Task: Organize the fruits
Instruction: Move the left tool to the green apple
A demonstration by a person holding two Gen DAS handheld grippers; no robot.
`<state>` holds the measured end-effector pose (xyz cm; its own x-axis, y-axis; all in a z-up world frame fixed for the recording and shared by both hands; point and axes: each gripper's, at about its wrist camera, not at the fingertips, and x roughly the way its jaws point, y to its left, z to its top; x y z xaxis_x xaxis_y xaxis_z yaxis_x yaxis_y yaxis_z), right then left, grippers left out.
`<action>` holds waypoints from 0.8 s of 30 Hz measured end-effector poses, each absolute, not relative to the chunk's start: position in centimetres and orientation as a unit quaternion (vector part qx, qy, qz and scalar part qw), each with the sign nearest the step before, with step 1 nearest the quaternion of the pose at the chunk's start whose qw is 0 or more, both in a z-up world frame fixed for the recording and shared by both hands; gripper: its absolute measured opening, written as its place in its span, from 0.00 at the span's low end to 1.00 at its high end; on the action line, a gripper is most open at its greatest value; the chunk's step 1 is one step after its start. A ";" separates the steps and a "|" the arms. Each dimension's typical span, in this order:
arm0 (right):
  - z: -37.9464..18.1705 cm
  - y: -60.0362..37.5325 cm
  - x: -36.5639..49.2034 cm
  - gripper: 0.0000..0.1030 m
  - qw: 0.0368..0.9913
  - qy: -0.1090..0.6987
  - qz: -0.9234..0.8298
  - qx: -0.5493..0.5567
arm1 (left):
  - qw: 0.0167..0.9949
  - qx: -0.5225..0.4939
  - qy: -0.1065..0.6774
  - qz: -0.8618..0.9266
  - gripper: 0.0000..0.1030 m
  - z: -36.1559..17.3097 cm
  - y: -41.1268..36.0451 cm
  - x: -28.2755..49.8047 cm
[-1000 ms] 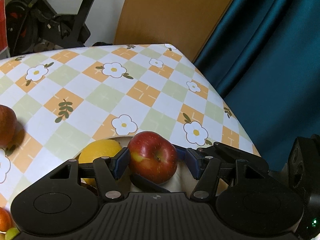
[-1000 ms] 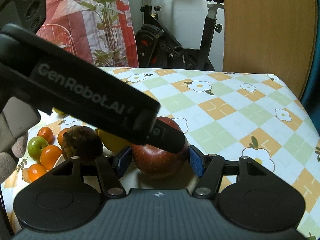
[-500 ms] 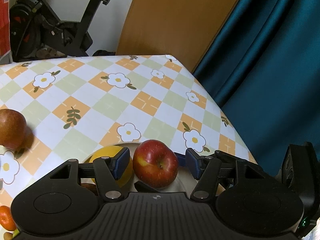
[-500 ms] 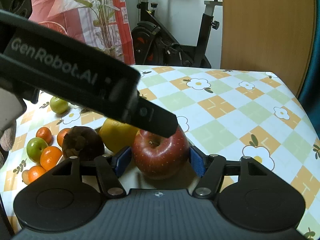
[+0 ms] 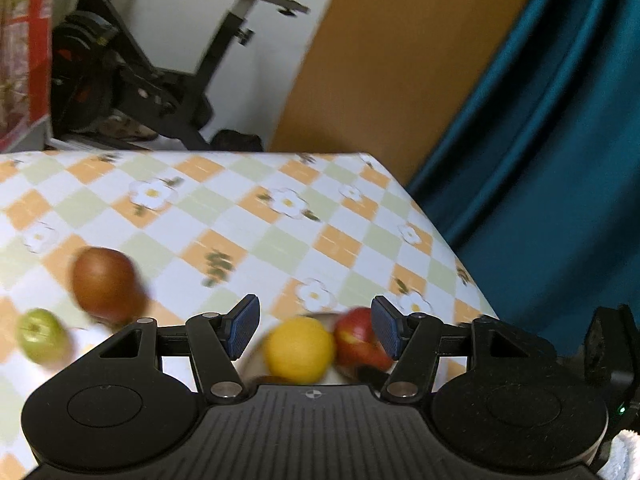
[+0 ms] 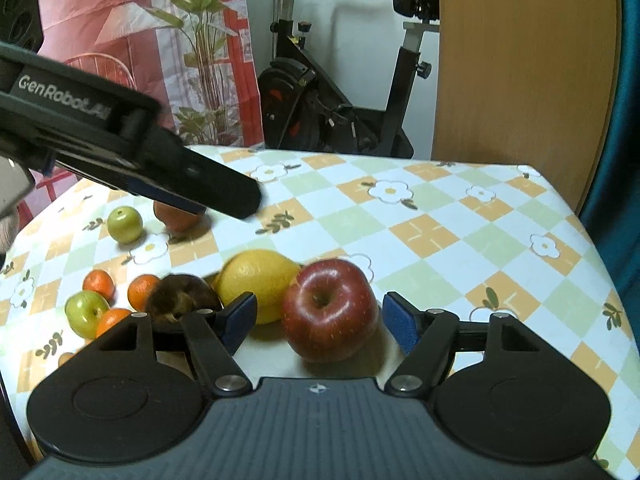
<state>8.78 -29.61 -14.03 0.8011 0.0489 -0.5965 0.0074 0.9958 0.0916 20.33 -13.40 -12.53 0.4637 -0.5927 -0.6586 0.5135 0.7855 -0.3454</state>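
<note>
The red apple (image 6: pixel 330 310) is sitting on a pale plate (image 6: pixel 272 354) right in front of my right gripper (image 6: pixel 320 320), with the big yellow citrus, lemon-ish, (image 6: pixel 258 280) just beside it on the left and a dark brownish fruit (image 6: pixel 180 300) further left that I honestly can't identify. The apple looks glossy, deep red with a yellowish patch, stem dimple facing up, no obvious bruises. My right gripper's jaws are opening around it, and I can see gaps on both sides, so the pads aren't pressing on it.

What worries me: the apple is round and sitting near the plate's edge, so if I pull the right gripper back crooked and a pad clips it, it could roll off onto the tabletop (image 6: pixel 460 240) or knock the citrus. The plate is also getting crowded, so anything else dropped in could shove something out.

My left gripper (image 5: pixel 314 328) is empty with its jaws standing apart. Its view is blurry, and it's aimed across the plate toward the loose fruit. Out there I've got a reddish-brown fruit (image 5: pixel 106 280) and a green one (image 5: pixel 42 336) on the checkered cloth. The right camera also shows small oranges (image 6: pixel 98 282) and another green fruit (image 6: pixel 86 312) near the tabletop's left side. Reaching while blurred like this, I could easily bump one and send it rolling toward the edge.
</note>
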 end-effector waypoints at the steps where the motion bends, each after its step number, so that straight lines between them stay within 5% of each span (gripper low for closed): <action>1: -13.8 -29.5 8.8 0.70 0.949 0.313 0.012 0.045 | 0.858 -0.051 0.401 -0.317 0.62 -12.2 -12.5 20.6; 24: -10.7 -21.7 16.3 0.70 0.944 0.306 0.096 0.080 | 0.895 0.002 0.393 -0.210 0.62 -10.4 4.2 25.1</action>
